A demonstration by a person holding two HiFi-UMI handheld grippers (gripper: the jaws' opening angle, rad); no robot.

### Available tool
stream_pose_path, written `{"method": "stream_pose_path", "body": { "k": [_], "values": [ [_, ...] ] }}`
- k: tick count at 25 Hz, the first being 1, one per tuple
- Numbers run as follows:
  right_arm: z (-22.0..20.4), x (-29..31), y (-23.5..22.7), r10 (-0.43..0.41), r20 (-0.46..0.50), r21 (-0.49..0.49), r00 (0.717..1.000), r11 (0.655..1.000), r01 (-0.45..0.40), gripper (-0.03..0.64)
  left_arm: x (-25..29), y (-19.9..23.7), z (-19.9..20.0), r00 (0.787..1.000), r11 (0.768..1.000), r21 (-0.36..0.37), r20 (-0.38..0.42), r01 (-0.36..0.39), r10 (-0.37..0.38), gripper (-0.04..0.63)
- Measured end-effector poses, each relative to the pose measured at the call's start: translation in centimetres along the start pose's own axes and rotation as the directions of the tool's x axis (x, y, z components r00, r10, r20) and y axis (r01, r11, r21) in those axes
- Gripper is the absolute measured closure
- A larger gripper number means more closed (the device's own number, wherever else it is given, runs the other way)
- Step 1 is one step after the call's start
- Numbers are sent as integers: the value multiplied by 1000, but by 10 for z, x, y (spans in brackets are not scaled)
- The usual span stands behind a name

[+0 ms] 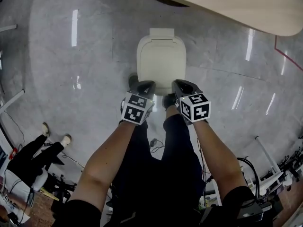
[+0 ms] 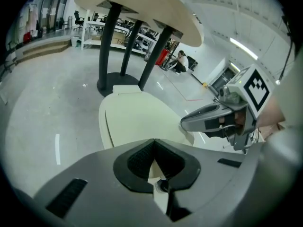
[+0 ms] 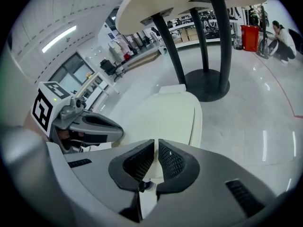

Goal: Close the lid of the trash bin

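A cream trash bin (image 1: 161, 60) stands on the grey floor with its lid (image 2: 137, 117) lying flat and down. The same lid (image 3: 165, 119) fills the middle of the right gripper view. My left gripper (image 1: 146, 87) hovers at the bin's near left edge, jaws shut with nothing between them. My right gripper (image 1: 180, 86) is level with it at the near right edge, also shut and empty. Each gripper shows in the other's view: the right gripper (image 2: 213, 119), the left gripper (image 3: 87, 124).
A round wooden table (image 1: 246, 4) on dark legs (image 2: 108, 46) with a black base (image 3: 206, 84) stands just beyond the bin. A person (image 1: 33, 155) crouches at the lower left. Cables and equipment (image 1: 265, 169) lie at the lower right.
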State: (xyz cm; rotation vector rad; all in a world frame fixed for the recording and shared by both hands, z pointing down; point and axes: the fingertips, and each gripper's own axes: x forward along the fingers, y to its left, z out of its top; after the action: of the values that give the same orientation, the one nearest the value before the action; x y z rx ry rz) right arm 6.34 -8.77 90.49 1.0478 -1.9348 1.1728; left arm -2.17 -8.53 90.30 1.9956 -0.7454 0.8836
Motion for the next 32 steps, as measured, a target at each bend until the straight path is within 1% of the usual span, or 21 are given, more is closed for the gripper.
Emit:
{"method": "stream_pose_path", "body": {
  "k": [4, 7, 10, 12, 15, 19, 22, 26, 29, 32],
  "values": [
    [-22, 22, -5, -3, -29, 9, 1000, 1000, 4, 606, 21, 8, -22, 999, 1000, -12, -36, -19, 19, 595],
    [-32, 32, -14, -16, -31, 3, 999, 1000, 16, 605, 34, 9, -30, 998, 1000, 8, -58, -15, 15, 594],
    [-33, 37, -19, -17, -25, -14, 1000, 1000, 16, 606, 39, 8, -30, 999, 1000, 21, -47, 1, 0, 594],
    [-36, 39, -18, -16, -28, -23, 999, 1000, 16, 606, 43, 8, -34, 999, 1000, 25, -54, 1, 1, 595],
    [-38, 41, -17, -30, -40, -34, 999, 999, 28, 606, 47, 8, -36, 998, 1000, 16, -56, -2, 2, 595],
    [-33, 37, -16, -19, -44, -2, 999, 1000, 18, 606, 42, 5, -28, 999, 1000, -8, -39, 15, -16, 594],
    [-9, 23, -8, -4, 0, -23, 1000, 1000, 4, 606, 24, 3, -4, 999, 1000, -13, 33, 23, -22, 594],
    [47, -17, 16, 16, 98, -76, 995, 997, -9, 606, -22, -2, 50, 989, 1000, -17, 148, 7, -5, 594],
    [89, -63, 39, 37, 165, -106, 986, 994, -20, 606, -69, -17, 94, 974, 1000, -20, 228, 1, 4, 595],
    [134, -110, 58, 67, 247, -147, 967, 989, -31, 606, -115, -34, 143, 946, 1000, -2, 323, 5, -4, 595]
  ]
}}
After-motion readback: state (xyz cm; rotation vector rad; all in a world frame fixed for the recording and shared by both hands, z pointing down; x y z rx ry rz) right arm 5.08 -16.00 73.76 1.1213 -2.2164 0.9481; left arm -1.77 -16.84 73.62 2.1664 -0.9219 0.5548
